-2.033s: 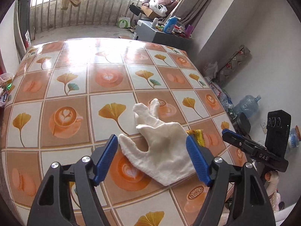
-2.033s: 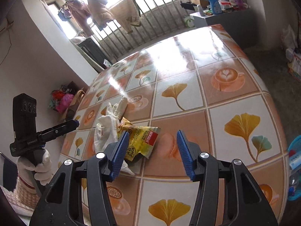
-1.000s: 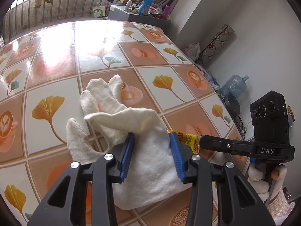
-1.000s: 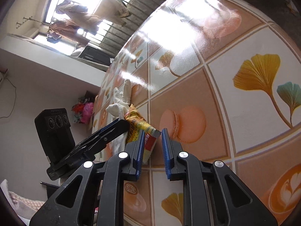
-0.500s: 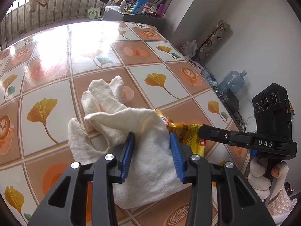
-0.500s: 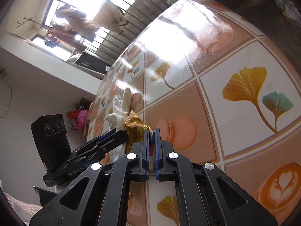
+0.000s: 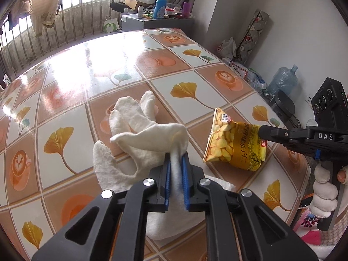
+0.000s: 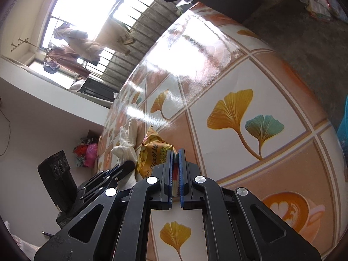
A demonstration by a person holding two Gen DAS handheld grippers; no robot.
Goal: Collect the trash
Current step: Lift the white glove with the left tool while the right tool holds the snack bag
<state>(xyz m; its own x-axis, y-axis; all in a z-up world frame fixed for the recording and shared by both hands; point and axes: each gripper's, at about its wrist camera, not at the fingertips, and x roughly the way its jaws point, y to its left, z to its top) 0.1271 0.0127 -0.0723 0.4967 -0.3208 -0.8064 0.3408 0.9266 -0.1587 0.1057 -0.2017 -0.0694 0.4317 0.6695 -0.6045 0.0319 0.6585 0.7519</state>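
Note:
A white cloth glove (image 7: 134, 134) lies on the tiled table (image 7: 87, 76). My left gripper (image 7: 175, 158) is closing its jaws, and the blue pads pinch a raised fold of the glove's cuff. A yellow snack bag (image 7: 235, 143) stands tilted just right of the glove. My right gripper (image 7: 260, 130) is shut on the bag's right edge. In the right wrist view, the right gripper (image 8: 175, 152) clamps the snack bag (image 8: 154, 150), with the glove (image 8: 127, 139) and the left gripper (image 8: 128, 165) behind it.
A gloved hand (image 7: 324, 187) holds the right gripper's handle past the table's right edge. A water jug (image 7: 282, 80) and bags sit on the floor by the wall. A cluttered cabinet (image 7: 156, 19) stands beyond the far edge. A blue bin (image 8: 343, 126) is beside the table.
My left jaws have narrowed onto a fold of the glove. My right jaws shut on the snack bag and drew it out from beside the glove, to the right.

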